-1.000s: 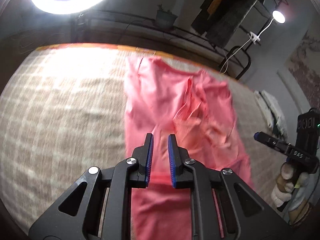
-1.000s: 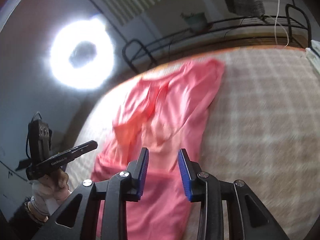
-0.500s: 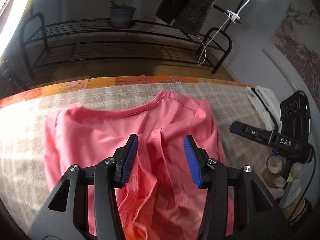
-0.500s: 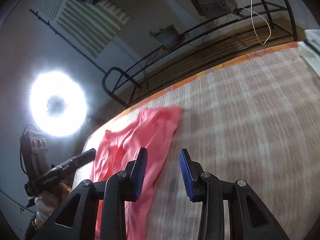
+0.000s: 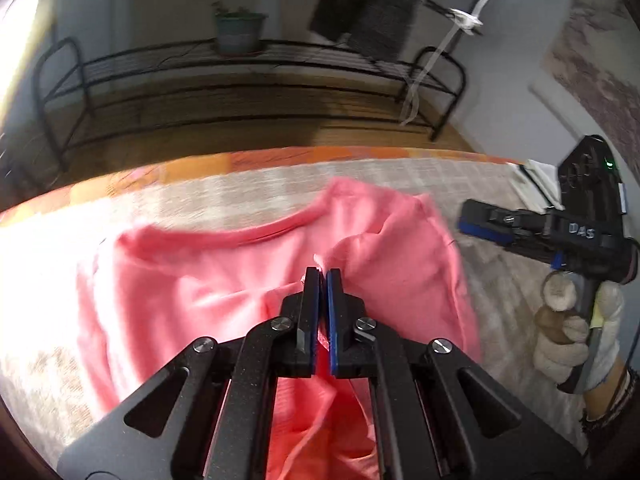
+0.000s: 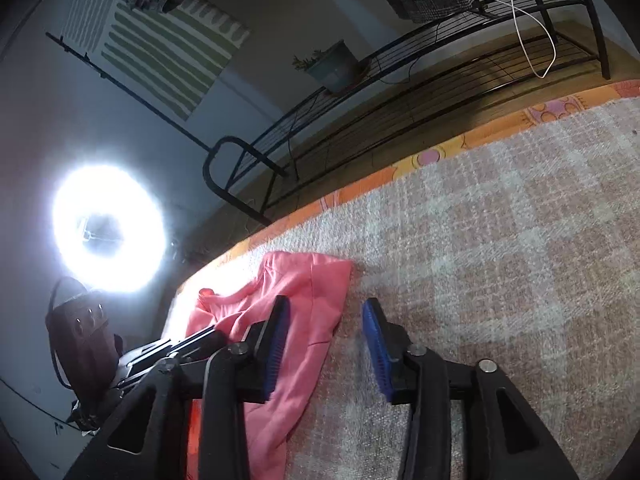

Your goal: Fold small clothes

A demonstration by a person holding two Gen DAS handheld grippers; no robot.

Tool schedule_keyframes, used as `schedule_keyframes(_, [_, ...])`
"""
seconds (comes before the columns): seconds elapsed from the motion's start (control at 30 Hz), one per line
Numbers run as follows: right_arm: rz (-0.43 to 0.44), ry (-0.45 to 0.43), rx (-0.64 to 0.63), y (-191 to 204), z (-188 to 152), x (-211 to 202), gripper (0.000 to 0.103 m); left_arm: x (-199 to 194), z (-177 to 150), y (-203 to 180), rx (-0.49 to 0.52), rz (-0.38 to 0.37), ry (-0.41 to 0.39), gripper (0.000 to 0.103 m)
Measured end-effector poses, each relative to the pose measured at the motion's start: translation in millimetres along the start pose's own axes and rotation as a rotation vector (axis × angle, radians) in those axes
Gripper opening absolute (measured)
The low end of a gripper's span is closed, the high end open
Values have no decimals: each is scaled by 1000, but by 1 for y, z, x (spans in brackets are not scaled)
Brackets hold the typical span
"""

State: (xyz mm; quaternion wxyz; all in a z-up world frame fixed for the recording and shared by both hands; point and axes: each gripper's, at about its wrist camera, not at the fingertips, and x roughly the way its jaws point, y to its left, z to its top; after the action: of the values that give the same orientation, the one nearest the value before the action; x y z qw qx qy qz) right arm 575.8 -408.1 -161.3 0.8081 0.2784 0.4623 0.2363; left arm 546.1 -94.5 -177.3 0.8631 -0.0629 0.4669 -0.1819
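Pink shirt (image 5: 224, 280): lies spread on a checked beige blanket (image 6: 500, 260), neckline toward the far edge, with loose folds across the middle and right side. From the right wrist view the same shirt (image 6: 316, 300) shows as a rumpled strip at the blanket's left part, its corner lying flat near the orange border (image 6: 440, 152).

Left tool (image 5: 322, 280): blue-padded fingers drawn together, clamped on a raised pinch of the shirt's cloth near the middle; a small tuft of pink shows above the tips.

Right tool (image 6: 326, 312): fingers apart, holding nothing. The left finger (image 6: 276, 340) hangs over the shirt's right edge; the right finger is over bare blanket just beside the cloth. Seen from the left wrist camera, this tool (image 5: 480, 226) sits to the right of the shirt, held by a gloved hand (image 5: 576, 336).

Surroundings: black metal rack (image 5: 240, 80) beyond the blanket with a potted plant (image 5: 238, 34) on it; ring light (image 6: 108, 232) glowing at left; striped wall hanging (image 6: 160, 48); white cable (image 6: 536, 32) trailing over the rack.
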Motion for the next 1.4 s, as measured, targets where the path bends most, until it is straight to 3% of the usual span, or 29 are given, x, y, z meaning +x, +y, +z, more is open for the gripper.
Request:
schedule_keyframes(0.27, [-30, 70, -67, 23, 9, 33, 44, 4, -9, 8, 14, 38, 6, 1])
schedule_keyframes(0.4, [17, 70, -51, 28, 14, 45, 51, 6, -10, 7, 30, 72, 12, 1])
schedule_keyframes(0.43, [26, 69, -32, 26, 16, 47, 47, 7, -10, 4, 43, 83, 14, 1])
schedule_keyframes(0.47, [28, 68, -27, 25, 17, 48, 27, 8, -11, 2, 54, 90, 12, 1])
schedule_keyframes(0.53, [7, 79, -59, 31, 19, 52, 3, 10, -11, -3, 74, 109, 10, 1])
schedule_keyframes(0.6, [-96, 73, -181, 53, 23, 53, 0, 11, -11, -6, 78, 119, 7, 1])
schedule_keyframes(0.67, [-182, 54, -334, 80, 29, 54, 0, 12, -11, -8, 84, 127, 6, 1])
schedule_keyframes(0.73, [-253, 66, -382, 90, 34, 63, 0, 12, -9, -9, 88, 132, 19, 3])
schedule_keyframes(0.8, [-337, 93, -413, 91, 33, 75, 0, 6, -6, -7, 81, 120, 33, 9])
schedule_keyframes(0.83, [-358, 112, -422, 88, 30, 81, 0, 0, -4, -6, 81, 114, 26, 17])
schedule_keyframes(0.9, [-345, 114, -383, 79, 29, 79, 2, -19, -1, 0, 81, 112, -17, 32])
schedule_keyframes(0.93, [-322, 109, -330, 71, 30, 75, 14, -36, 2, 7, 76, 106, -56, 37])
schedule_keyframes(0.97, [-300, 104, -299, 65, 31, 70, 28, -45, 3, 14, 72, 105, -78, 37])
schedule_keyframes(1.1, [-155, 57, -194, 47, 26, 40, 33, -80, 8, 71, -12, 166, -147, 37])
schedule_keyframes(1.23, [-121, 62, -165, 39, 18, 33, 33, -65, 7, 135, -181, 98, -63, 37])
schedule_keyframes(1.33, [-93, 68, -135, 38, 18, 39, 33, -42, 6, 152, -245, 44, -17, 37])
schedule_keyframes(1.4, [-91, 78, -139, 41, 16, 45, 33, -28, 7, 158, -264, 49, -9, 37])
